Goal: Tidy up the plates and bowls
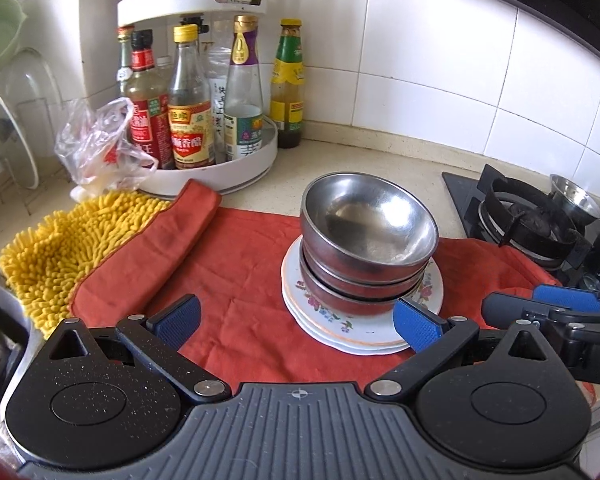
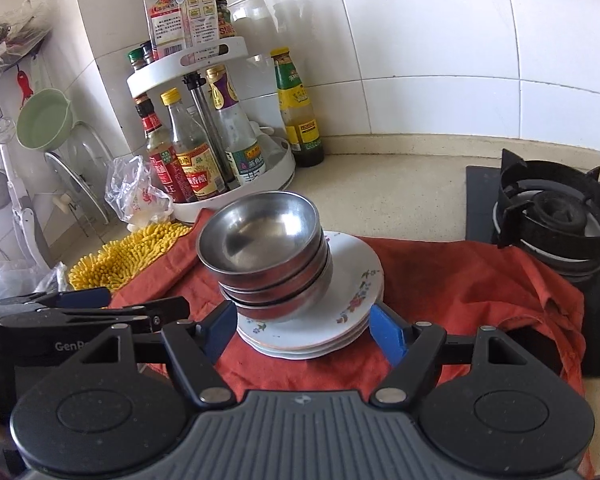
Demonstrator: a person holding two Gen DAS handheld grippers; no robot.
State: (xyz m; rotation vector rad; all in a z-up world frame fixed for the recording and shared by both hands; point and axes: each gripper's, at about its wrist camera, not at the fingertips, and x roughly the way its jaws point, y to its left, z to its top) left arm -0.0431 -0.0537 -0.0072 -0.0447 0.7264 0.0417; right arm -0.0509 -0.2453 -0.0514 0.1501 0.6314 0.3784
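White wall tiles and a pale speckled counter [image 1: 360, 152] frame the left wrist view, where a red cloth [image 1: 236, 256] is spread flat, probably to cushion crockery. On it sit the plates [image 1: 340, 332], thin white ones with a floral rim, stacked; three steel bowls [image 1: 370, 216] nest on top, smooth and round, the uppermost tilted a little, so the pile already looks gathered into one compact tower. The left gripper [image 1: 296, 318] has its ribbed blue pads spread wide with nothing between them; the stack lies ahead and toward its right pad. A shaggy yellow mop cloth [image 1: 56, 248] lies at the cloth's left end, and glass sauce bottles [image 1: 188, 100] crowd a white round rack [image 1: 236, 176] in the corner. From the right wrist, the right gripper [image 2: 304, 330] is open about as wide as the plates [image 2: 352, 276], a pad on either side of their near rim; whether either pad touches is hard to judge, though it seems to grip nothing. The bowls [image 2: 260, 232] sit toward the stack's left. A black iron burner [image 2: 556, 216] stands off to the right.
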